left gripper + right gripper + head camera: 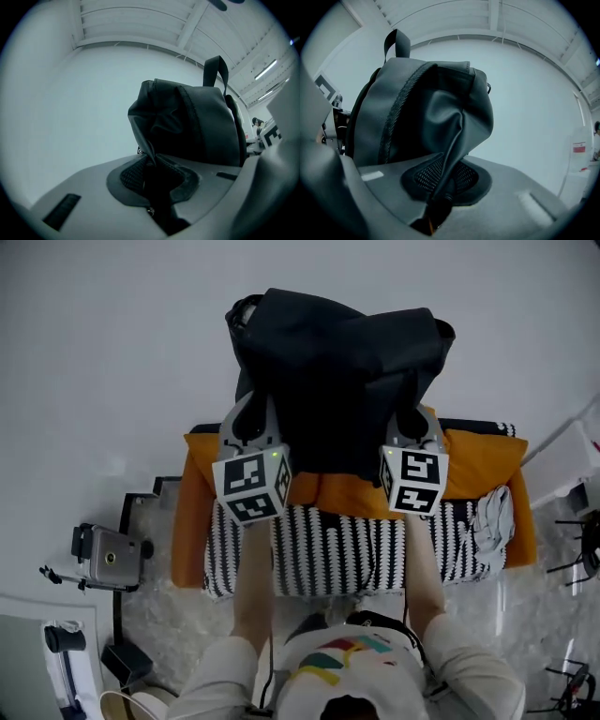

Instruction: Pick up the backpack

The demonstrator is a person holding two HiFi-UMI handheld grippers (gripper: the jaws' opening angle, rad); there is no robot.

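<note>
White wall (70,103), one black backpack (337,371)

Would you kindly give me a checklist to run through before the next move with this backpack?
1. Left tool shut on backpack fabric: ok.
2. Right tool shut on fabric: ok.
3. Backpack lifted off the orange blanket: ok, as far as the views show.
4. Load shared between both tools: ok.
5. Top handle hanging free: ok.
6. Underside of backpack free of snags: cannot tell.
</note>
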